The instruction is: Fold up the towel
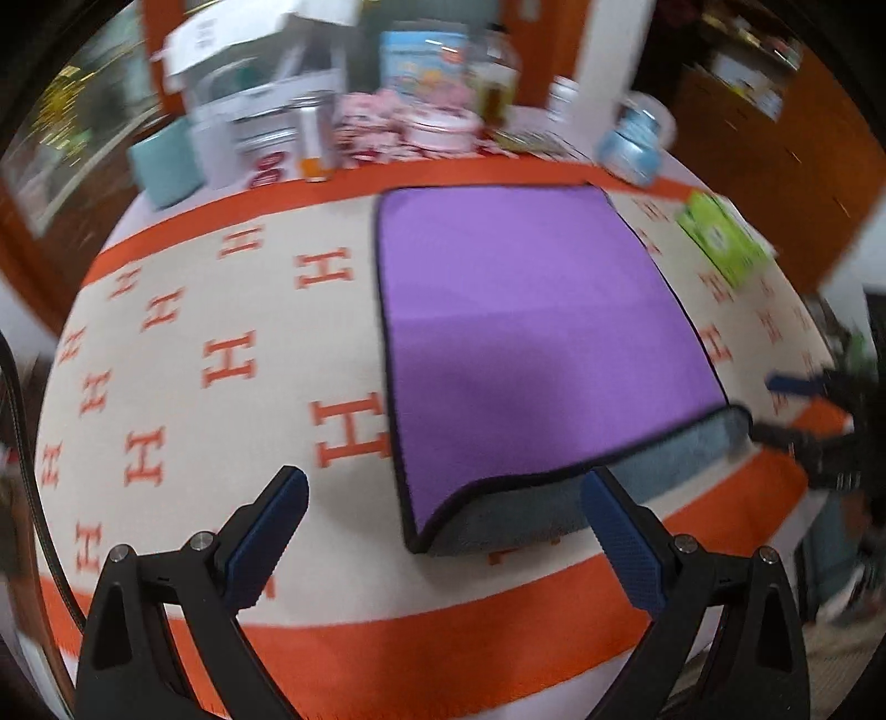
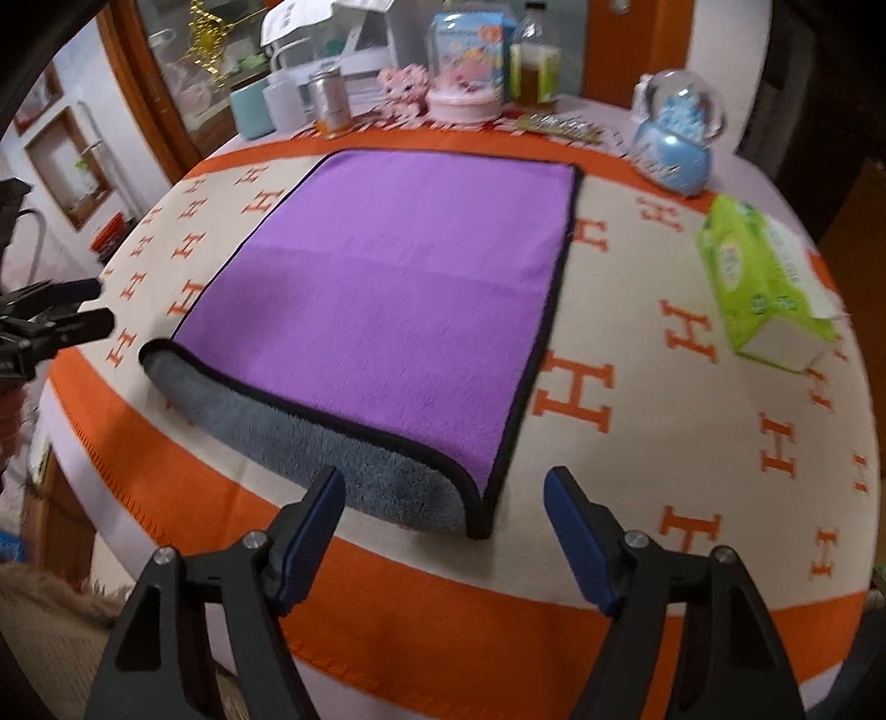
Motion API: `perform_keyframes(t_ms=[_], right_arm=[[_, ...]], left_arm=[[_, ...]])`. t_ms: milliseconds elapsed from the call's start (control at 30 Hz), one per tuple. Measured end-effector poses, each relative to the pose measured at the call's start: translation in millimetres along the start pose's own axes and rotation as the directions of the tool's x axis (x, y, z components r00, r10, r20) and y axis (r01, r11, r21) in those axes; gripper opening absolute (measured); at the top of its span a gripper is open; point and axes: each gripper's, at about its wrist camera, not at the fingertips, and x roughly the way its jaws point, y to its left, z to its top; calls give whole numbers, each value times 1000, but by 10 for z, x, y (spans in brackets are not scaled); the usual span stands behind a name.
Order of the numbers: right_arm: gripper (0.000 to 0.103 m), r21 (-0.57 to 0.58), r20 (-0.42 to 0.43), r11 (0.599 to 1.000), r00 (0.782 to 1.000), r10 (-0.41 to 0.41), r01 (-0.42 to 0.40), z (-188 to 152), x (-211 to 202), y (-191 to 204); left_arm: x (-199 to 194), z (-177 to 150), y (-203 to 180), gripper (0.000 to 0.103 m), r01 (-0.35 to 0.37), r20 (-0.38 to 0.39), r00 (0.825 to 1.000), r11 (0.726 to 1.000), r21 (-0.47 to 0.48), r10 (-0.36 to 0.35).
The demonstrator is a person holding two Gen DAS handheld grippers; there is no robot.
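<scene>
Both pairs of tongs stand spread wide and hold nothing. The left tongs (image 1: 443, 498) hover above the near edge of the table (image 1: 183, 310), their right blue pad just over the towel's turned-up grey underside, though whether it touches cannot be told. The right tongs (image 2: 446, 498) hang over the towel's near right corner, the left pad just above the grey fleece, the right pad over bare cloth. The towel (image 2: 398, 299) lies flat in the middle of the table, purple side up with a dark bound hem, its near edge curled back so the grey side shows; a faint crease crosses its middle. The tablecloth (image 2: 664, 387) beneath is cream with an orange border and repeated orange "H" letters. To the right sits a green tissue pack (image 2: 758, 282), its print too blurred to read. Further back stand a blue snow globe (image 2: 675, 138) and a picture-printed blue box (image 2: 470, 50); no wording on them is legible.
</scene>
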Motion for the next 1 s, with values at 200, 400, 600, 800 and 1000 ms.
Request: perform_keyframes(t_ms=[200,400,600,800,1000], right_arm=[[56,-68,-44,993,994,97,-100,42,196,-117],[44,-97,-101,981,982,158,-168,92,312,-182],[32,-110,-133,971,972,195,-210,81,381,-192],[24,-92,-144,965,963,229,-244,54,399,-235],[19,-89,-147,962,959,242,-256,43,401,-272]], left_arm=[[248,46,-58,88,119,-63,991,989,88,-114],[376,66,-144,83,203,-120,975,966,160,-185],[528,76,-78,65,276,-194,949,953,121,-250],[585,70,2,63,311,-222,932,946,87,-286],[626,13,65,54,318,-258,921,945,69,-291]])
